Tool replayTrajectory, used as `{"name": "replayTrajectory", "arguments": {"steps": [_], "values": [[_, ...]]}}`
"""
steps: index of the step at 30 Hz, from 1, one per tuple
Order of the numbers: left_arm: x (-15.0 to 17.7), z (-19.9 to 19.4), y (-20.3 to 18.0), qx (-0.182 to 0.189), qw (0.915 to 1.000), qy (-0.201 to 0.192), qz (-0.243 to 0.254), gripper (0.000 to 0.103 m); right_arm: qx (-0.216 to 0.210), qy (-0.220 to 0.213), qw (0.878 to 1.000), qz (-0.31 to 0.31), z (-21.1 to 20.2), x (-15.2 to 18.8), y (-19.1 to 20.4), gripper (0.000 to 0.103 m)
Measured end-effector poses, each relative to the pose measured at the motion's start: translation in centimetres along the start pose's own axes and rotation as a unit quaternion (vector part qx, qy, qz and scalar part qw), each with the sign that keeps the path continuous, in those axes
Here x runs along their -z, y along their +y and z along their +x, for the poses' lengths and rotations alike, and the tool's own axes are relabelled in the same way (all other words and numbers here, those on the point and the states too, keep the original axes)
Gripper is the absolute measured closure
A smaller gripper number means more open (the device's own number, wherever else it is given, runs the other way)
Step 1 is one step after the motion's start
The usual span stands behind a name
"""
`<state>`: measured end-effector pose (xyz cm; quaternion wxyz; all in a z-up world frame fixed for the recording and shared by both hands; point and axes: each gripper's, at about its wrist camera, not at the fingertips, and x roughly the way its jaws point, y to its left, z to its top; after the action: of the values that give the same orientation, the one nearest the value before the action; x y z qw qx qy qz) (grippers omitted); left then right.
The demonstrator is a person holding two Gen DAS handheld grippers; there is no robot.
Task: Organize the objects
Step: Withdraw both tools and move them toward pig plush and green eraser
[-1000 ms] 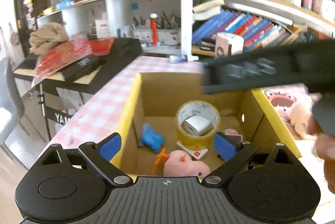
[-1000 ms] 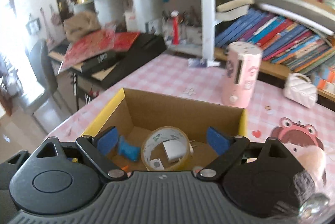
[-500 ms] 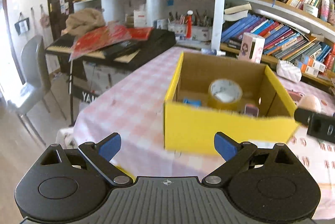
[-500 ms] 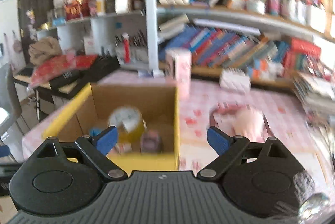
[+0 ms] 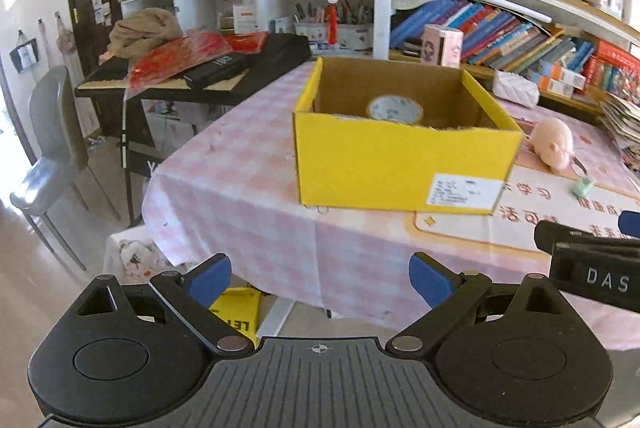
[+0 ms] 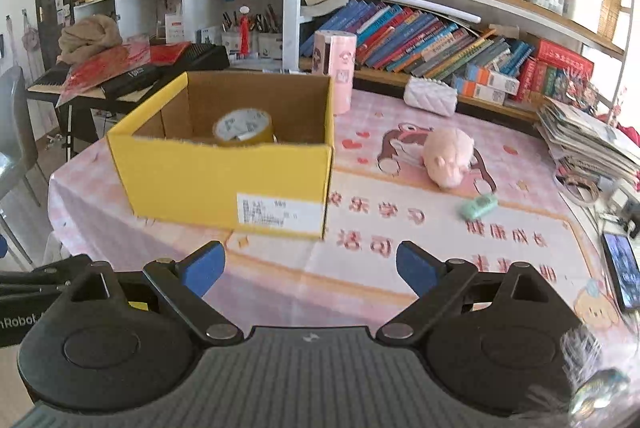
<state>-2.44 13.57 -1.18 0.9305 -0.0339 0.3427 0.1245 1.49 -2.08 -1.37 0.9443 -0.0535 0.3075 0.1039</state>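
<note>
A yellow cardboard box (image 5: 404, 164) (image 6: 224, 180) stands on the pink checked table, with a roll of tape (image 5: 395, 109) (image 6: 243, 127) inside it. Right of the box lie a pink plush pig (image 6: 450, 156) (image 5: 554, 145) and a small green toy car (image 6: 478, 207) (image 5: 582, 185). My left gripper (image 5: 320, 278) is open and empty, back off the table's near edge. My right gripper (image 6: 310, 266) is open and empty, over the table's front part. The right gripper's black body (image 5: 592, 264) shows at the right edge of the left wrist view.
A pink cylinder (image 6: 334, 70) and a white quilted purse (image 6: 430, 96) stand behind the box. Bookshelves (image 6: 440, 28) fill the back. A keyboard with red bags (image 5: 192, 68) and a grey chair (image 5: 52, 148) stand left. A phone (image 6: 622, 274) and stacked papers (image 6: 588, 140) lie right.
Both grippers have pulled back from over the box toward the near edge of the table. The box now shows from the front and its contents are mostly hidden. Both stayed open.
</note>
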Motion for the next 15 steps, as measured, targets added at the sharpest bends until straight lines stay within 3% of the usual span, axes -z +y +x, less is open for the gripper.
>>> {"name": "replayTrajectory", "arguments": {"steps": [15], "values": [[1.0, -0.8, -5.3, 0.079, 0.9948, 0.0, 0.064, 0.006, 0.064, 0.014, 0.997, 0.046, -3.5, 3.2, -4.8, 0.009]]}}
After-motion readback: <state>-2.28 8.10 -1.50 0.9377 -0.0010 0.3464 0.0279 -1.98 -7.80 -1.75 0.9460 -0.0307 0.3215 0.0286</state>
